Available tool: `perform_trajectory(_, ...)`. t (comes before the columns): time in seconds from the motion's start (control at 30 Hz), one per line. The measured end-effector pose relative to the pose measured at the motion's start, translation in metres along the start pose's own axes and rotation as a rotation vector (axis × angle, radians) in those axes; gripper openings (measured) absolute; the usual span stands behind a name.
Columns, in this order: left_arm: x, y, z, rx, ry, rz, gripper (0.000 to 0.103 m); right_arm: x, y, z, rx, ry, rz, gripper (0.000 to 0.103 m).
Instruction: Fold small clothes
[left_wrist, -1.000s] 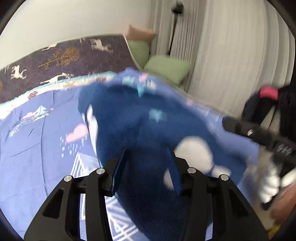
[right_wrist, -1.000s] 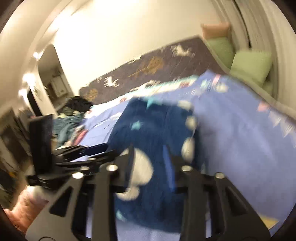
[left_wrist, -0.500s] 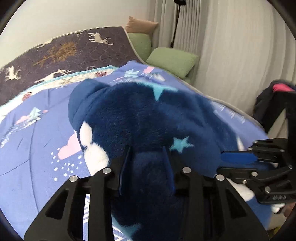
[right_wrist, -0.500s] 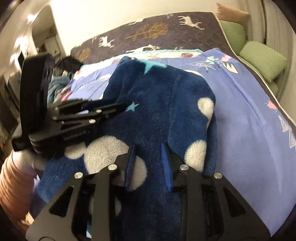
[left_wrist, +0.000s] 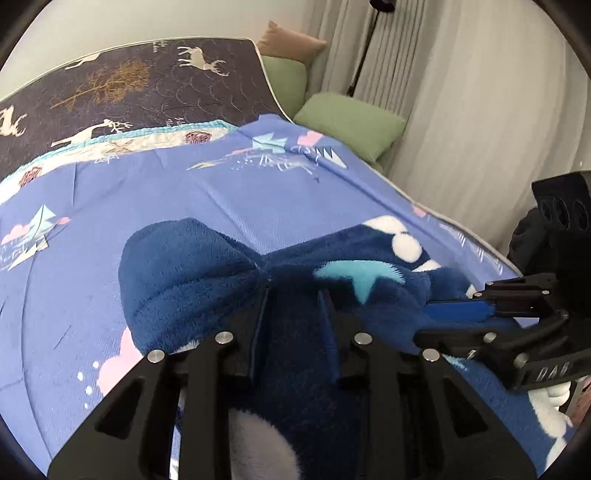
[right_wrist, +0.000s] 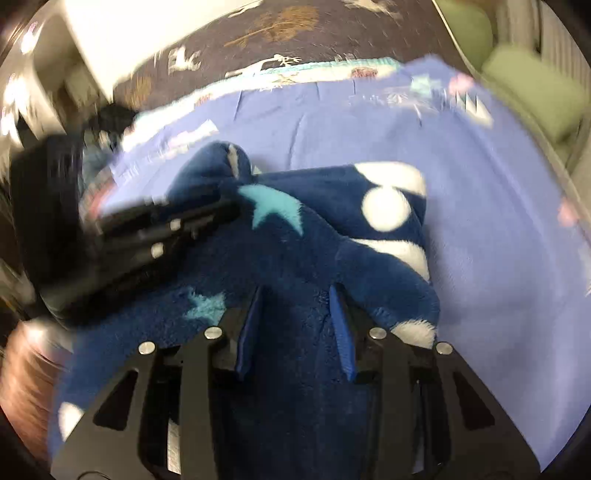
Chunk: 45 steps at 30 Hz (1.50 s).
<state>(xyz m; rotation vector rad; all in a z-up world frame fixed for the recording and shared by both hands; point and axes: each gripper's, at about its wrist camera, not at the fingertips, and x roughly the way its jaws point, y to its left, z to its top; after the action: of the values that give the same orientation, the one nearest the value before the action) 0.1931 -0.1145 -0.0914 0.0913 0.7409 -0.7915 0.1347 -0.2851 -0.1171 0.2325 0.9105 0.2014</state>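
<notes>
The fleece garment (left_wrist: 192, 280) lies on the bedsheet (left_wrist: 155, 206) between both grippers; the right gripper (left_wrist: 454, 314) reaches in from its right, pillows (left_wrist: 347, 123) behind the bed.

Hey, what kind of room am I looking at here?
Most likely a bedroom. A bed with a blue patterned sheet fills the view, green cushions lie at its far side, and pale curtains hang beyond them. A dark blue fleece garment lies on the sheet.

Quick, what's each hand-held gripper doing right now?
Left hand-held gripper: shut on the navy fleece garment.
Right hand-held gripper: fleece lies between its fingers, but a firm grip cannot be told.
</notes>
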Motion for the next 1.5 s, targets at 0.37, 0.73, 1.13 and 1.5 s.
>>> perform_trajectory(0.37, -0.064, 0.004, 0.031, 0.052, -0.099, 0.018, 0.032, -0.050, 0.036, 0.013, -0.166, -0.131, -0.110, 0.037)
perform_trajectory(0.73, 0.009, 0.022, 0.015, 0.036, 0.044, 0.127, 0.051, 0.018, -0.003, 0.021, -0.087, 0.026, -0.136, 0.037)
perform_trajectory(1.13, -0.127, -0.036, -0.010, 0.099, -0.113, -0.048, 0.057, -0.142, 0.047, -0.051, -0.184, -0.251, -0.045, 0.041)
perform_trajectory(1.5, -0.080, -0.077, -0.066, 0.230, 0.005, 0.094, 0.067, -0.095, 0.040, -0.113, -0.117, -0.128, -0.062, 0.038)
